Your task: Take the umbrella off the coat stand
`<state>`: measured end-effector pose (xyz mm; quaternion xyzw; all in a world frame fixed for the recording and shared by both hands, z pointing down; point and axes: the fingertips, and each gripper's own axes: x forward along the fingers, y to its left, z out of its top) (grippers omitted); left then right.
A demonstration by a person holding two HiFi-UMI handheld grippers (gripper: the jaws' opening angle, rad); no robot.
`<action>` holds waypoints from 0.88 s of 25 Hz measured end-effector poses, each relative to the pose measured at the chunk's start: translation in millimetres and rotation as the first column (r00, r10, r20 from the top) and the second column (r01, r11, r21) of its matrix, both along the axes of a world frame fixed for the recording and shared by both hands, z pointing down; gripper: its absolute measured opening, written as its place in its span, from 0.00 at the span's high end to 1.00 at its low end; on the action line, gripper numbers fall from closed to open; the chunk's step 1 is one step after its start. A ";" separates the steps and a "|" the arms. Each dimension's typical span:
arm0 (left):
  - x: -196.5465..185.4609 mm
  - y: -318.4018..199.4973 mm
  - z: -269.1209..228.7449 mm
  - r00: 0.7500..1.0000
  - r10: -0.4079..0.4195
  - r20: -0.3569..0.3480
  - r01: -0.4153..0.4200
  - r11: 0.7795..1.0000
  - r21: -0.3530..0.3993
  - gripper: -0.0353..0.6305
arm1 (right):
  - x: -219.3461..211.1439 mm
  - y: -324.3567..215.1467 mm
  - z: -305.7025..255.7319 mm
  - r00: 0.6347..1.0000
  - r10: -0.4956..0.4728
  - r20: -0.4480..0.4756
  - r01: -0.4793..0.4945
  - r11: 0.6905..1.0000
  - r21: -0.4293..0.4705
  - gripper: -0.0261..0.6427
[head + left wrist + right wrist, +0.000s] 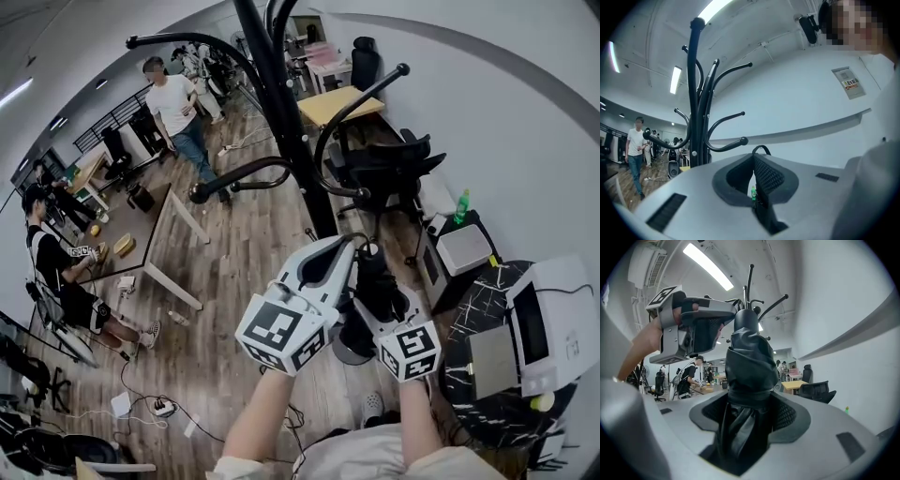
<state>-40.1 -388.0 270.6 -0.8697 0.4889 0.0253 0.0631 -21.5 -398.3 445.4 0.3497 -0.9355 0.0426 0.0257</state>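
Observation:
The black coat stand (291, 122) rises just ahead of me, its curved hooks bare; it also shows in the left gripper view (693, 93). Below it, a folded black umbrella (375, 277) stands upright in my right gripper (377, 305), whose jaws are shut round its fabric body (747, 362). My left gripper (354, 246) is beside the umbrella's top end, jaws shut. A thin black strap loop (760, 149) sticks up from its tips. In the right gripper view the left gripper (727, 316) sits at the umbrella's top.
A person in a white shirt (173, 103) walks at the back and another (56, 262) sits at the left by a table (159, 234). Black office chairs (384, 173) stand behind the stand. To the right are a round dark table (469, 380), a printer (558, 323) and a green bottle (460, 206).

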 end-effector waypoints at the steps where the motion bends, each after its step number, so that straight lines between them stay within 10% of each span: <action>1: -1.8 5.7 2.3 1.000 0.000 -0.001 0.000 1.000 -0.002 0.91 | -1.2 5.6 2.2 1.000 0.002 -0.002 -0.002 1.000 -0.002 0.55; 22: -13.8 124.0 39.4 0.996 0.092 -0.015 -0.093 0.994 -0.053 0.91 | -7.9 139.8 35.8 0.998 0.040 -0.040 -0.042 0.997 -0.068 0.56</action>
